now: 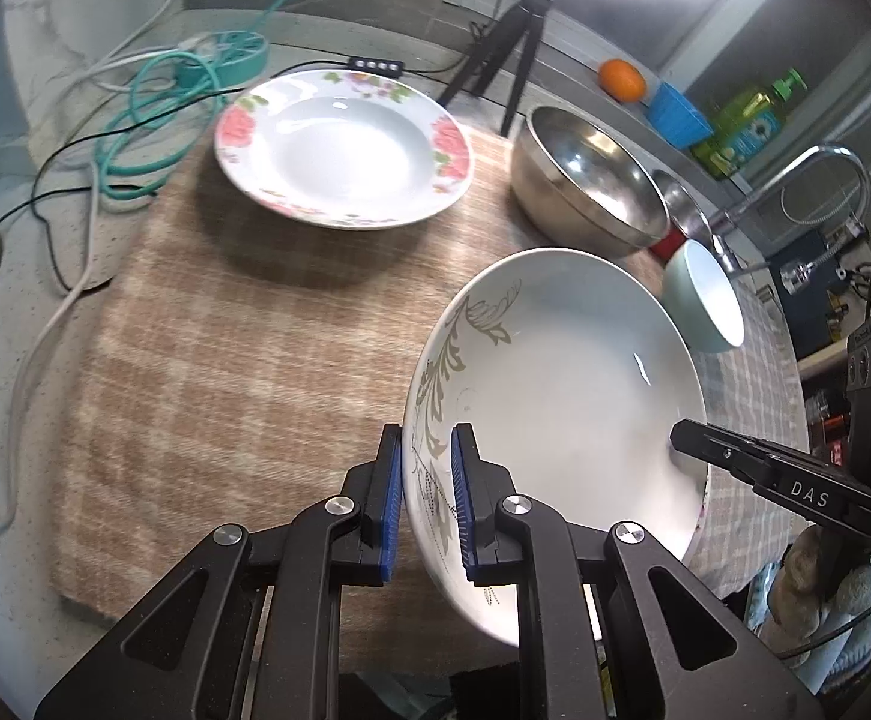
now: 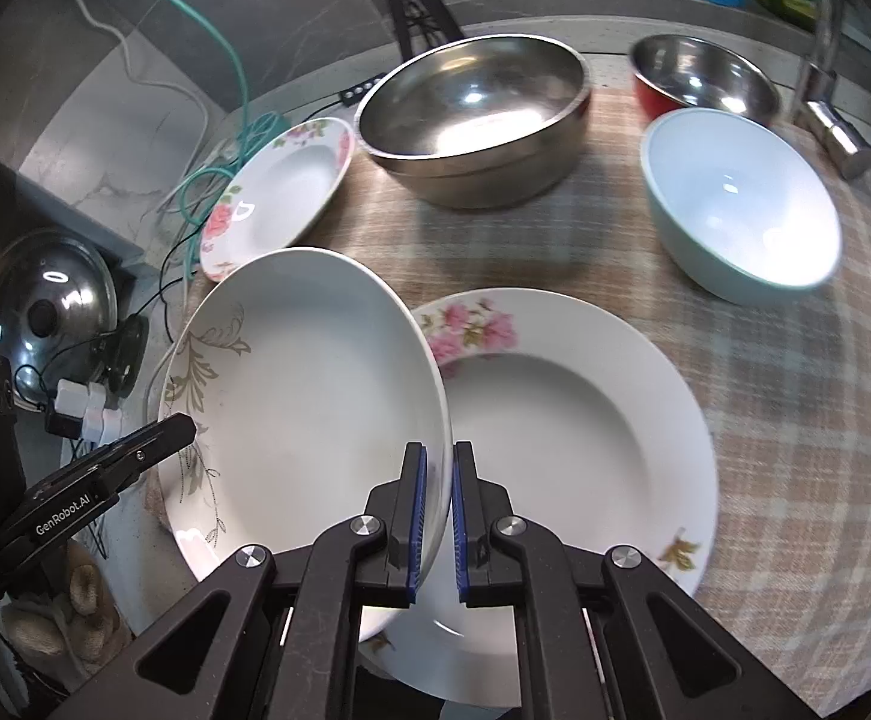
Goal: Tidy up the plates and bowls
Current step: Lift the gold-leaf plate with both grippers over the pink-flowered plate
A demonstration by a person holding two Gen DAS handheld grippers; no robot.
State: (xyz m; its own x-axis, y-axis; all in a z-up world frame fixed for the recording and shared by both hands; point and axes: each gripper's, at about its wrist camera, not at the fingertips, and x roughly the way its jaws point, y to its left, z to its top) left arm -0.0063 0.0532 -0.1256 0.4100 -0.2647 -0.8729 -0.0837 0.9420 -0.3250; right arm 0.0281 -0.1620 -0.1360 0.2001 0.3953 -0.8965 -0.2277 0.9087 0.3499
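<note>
Leaf plate (image 1: 555, 396) hangs tilted in the air, both jaws clenched on its edges: left gripper (image 1: 429, 498) one side, right gripper (image 2: 438, 516) the other. Below it lies a pink-flower plate (image 2: 585, 450). Open cloth (image 1: 243, 324) spreads beside it.

Black tool (image 1: 429, 501) arms, blue pads (image 2: 417, 516), silver screws.

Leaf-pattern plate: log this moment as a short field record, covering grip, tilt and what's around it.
held item: leaf-pattern plate
left gripper: shut on its rim
right gripper: shut on the opposite rim
plate attitude: tilted, off the cloth
below it: pink-flower plate on the checked cloth
further plate: rose-rimmed plate
bowls: large steel bowl, pale blue bowl, small steel bowl
</note>
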